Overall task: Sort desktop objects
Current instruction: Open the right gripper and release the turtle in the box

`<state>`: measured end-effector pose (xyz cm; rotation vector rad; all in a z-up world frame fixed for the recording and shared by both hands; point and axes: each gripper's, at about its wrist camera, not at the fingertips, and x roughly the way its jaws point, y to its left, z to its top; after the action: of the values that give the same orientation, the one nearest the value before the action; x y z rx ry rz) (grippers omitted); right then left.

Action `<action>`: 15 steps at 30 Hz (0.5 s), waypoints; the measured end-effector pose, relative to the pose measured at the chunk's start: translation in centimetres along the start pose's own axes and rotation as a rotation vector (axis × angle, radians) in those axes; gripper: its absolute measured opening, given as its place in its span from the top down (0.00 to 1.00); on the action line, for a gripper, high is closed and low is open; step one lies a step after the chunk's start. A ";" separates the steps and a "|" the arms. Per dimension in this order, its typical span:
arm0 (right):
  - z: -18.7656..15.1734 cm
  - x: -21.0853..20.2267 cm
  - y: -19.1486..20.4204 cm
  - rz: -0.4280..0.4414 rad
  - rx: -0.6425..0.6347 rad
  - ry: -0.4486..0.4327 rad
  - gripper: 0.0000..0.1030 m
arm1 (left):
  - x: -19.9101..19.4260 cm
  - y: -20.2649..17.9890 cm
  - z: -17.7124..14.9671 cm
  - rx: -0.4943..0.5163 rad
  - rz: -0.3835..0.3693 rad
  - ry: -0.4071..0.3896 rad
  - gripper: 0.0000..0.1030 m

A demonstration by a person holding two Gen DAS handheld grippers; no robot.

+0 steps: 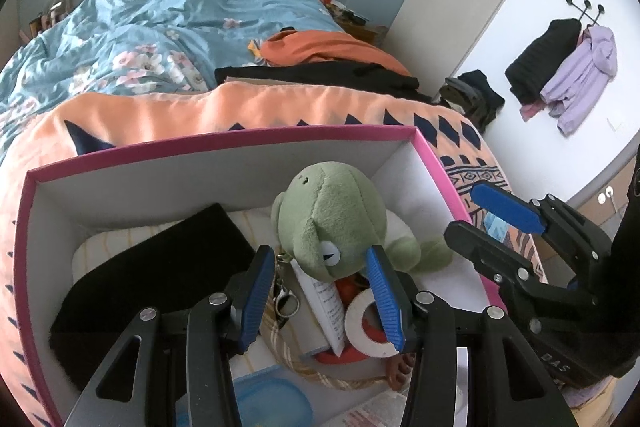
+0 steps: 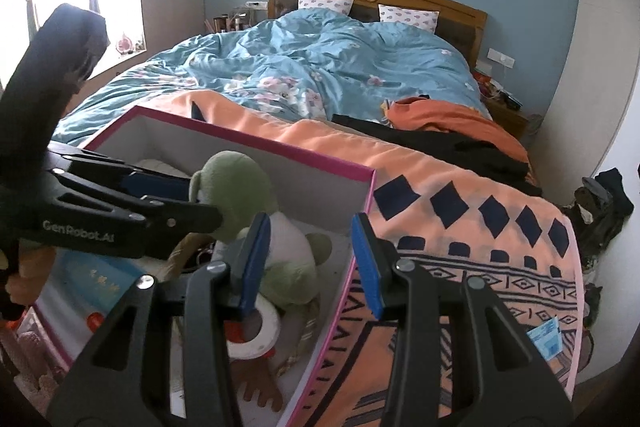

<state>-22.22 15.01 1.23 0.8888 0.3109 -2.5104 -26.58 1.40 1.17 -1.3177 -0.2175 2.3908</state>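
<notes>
Green plush frog [image 1: 332, 215] is seen in the pink box [image 1: 224, 143], soft and light; its head is best pinched. Left gripper [image 1: 320, 291] and right gripper [image 2: 312, 263] are held apart, empty.

The left gripper [image 1: 320, 291] and the right gripper [image 2: 308, 263] both point downward, side by side, jaws parted and gripping nothing.

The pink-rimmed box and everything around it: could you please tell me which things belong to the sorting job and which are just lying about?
Part of the job:
- pink-rimmed cardboard box
- green plush frog
- white tape roll
- black flat pouch
- blue plastic lid

Just lying about:
- blue floral duvet
- orange garment
- lilac jacket
</notes>
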 end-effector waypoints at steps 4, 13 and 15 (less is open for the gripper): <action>-0.3 -1.0 0.2 0.024 0.015 -0.025 0.57 | -0.4 -0.2 -0.3 0.006 -0.004 -0.007 0.53; -1.4 -0.7 1.2 0.058 -0.004 0.013 0.57 | -0.3 -0.6 -0.5 0.020 0.011 0.002 0.53; -1.6 -0.5 1.2 0.060 -0.006 0.020 0.57 | -0.5 -0.6 -0.6 0.020 0.017 -0.001 0.53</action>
<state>-20.43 14.71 0.22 0.9076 0.2935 -2.4455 -25.71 1.73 1.40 -1.3142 -0.1826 2.4021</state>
